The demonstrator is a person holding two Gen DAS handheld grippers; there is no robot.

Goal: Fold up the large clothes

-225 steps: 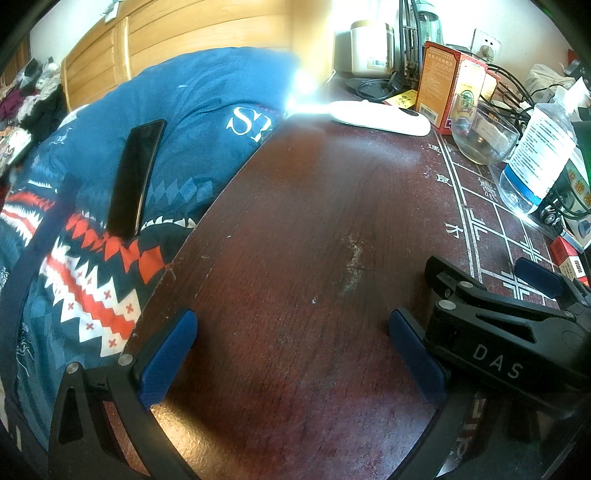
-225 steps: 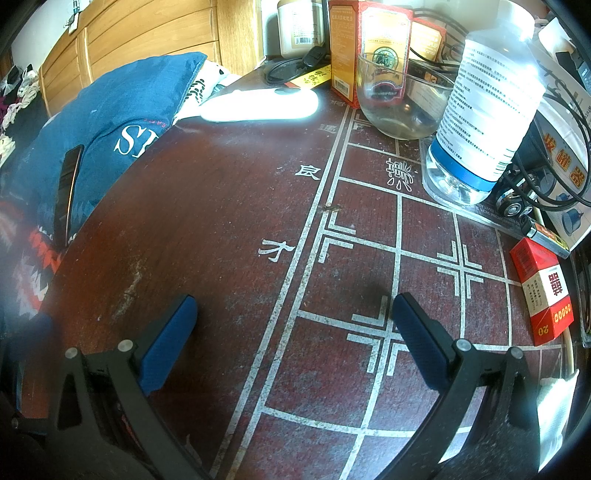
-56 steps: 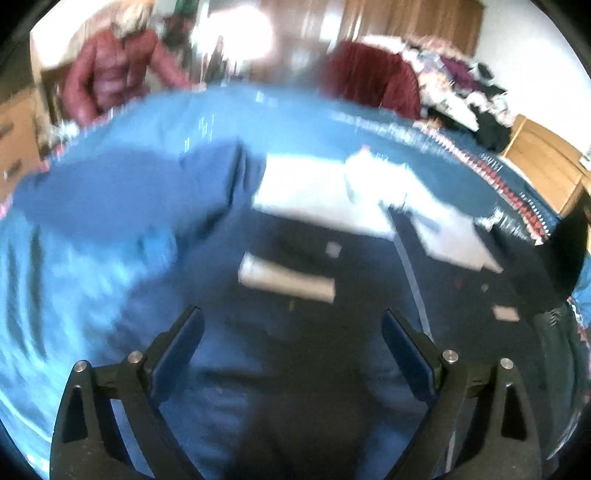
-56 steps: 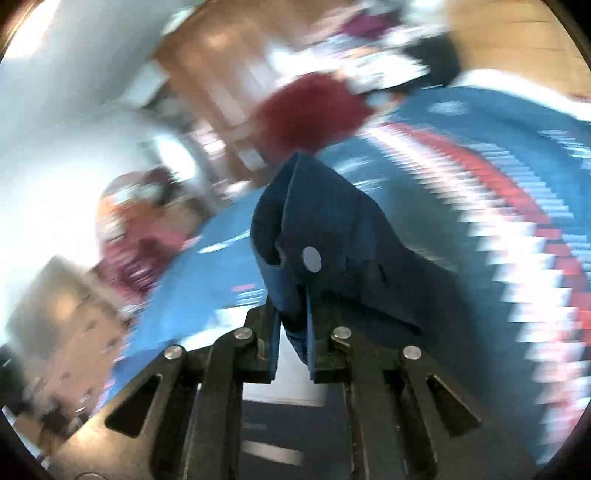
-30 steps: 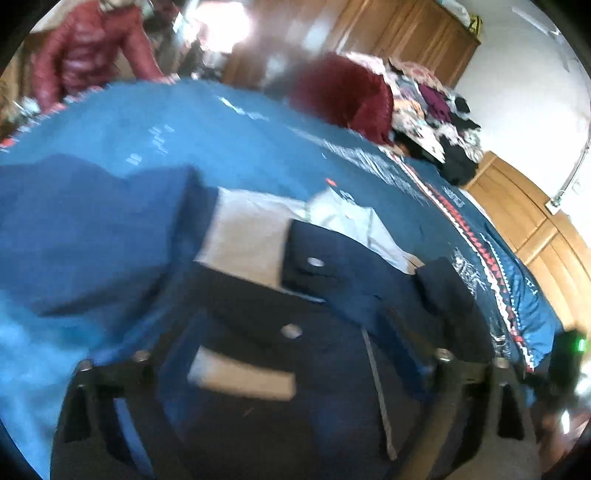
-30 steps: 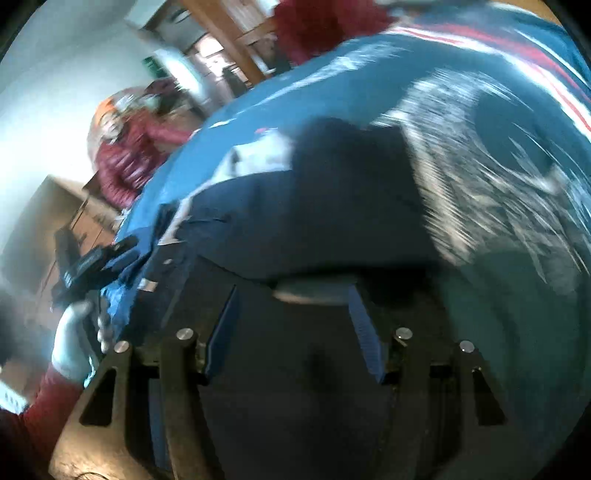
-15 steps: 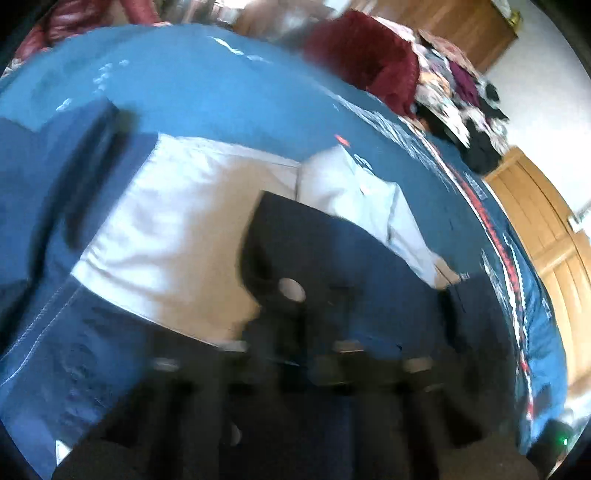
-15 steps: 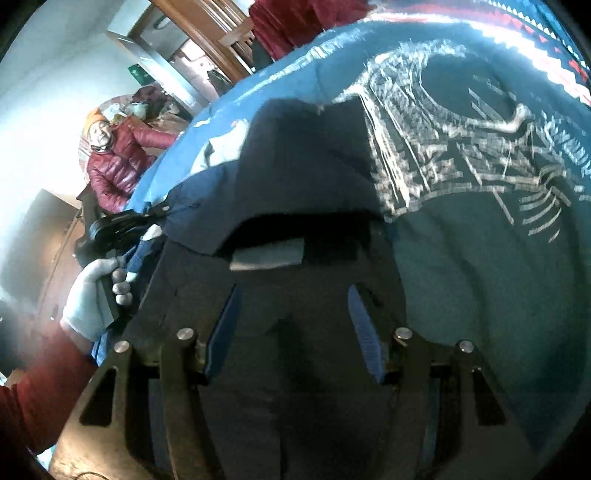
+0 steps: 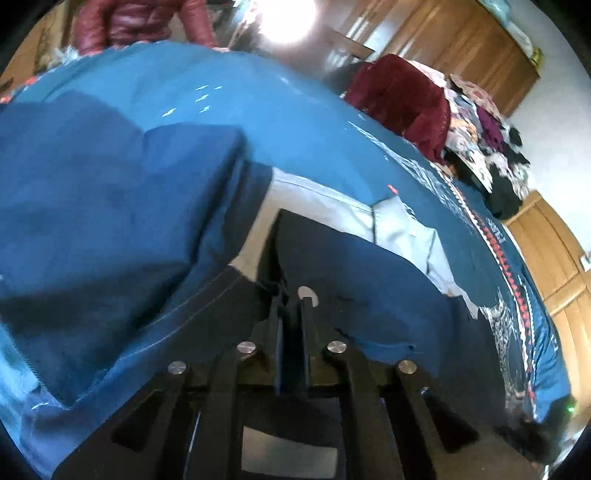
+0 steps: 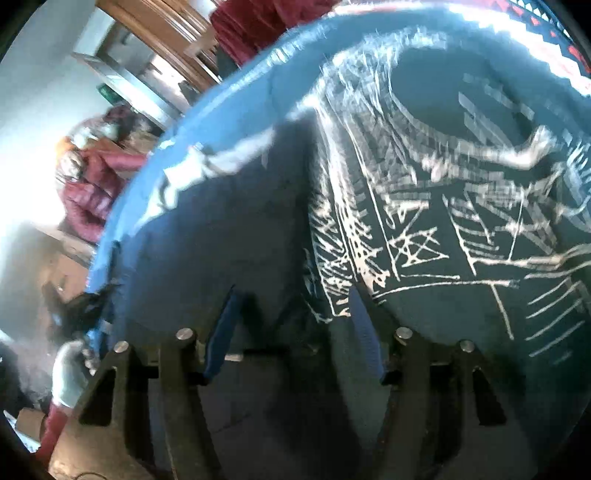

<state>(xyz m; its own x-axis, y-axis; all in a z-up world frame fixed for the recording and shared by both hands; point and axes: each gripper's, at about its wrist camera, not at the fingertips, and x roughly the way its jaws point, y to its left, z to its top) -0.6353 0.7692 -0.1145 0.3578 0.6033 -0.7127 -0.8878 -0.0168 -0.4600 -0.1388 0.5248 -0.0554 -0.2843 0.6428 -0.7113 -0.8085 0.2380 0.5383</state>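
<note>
Navy cloth sits pinched between our left gripper's (image 9: 291,310) closed fingers, beside a metal snap (image 9: 307,293): the jacket (image 9: 369,280) edge, gripped so we can carry it over. Our right gripper (image 10: 293,325) hangs parted and empty above the jacket's near hem, likely placed to take a matching edge. Jacket lies spread on the blue quilt (image 10: 461,192), pale lining (image 9: 321,206) exposed farther off. A red-coated person (image 9: 140,18) stands beyond the bed.

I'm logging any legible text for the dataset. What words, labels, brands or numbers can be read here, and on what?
None can be read.
Bedspread: white lettering along the patterned border, too blurred.
Bedspread: white line drawing, no letters.
Green sign on the far wall: too small.
</note>
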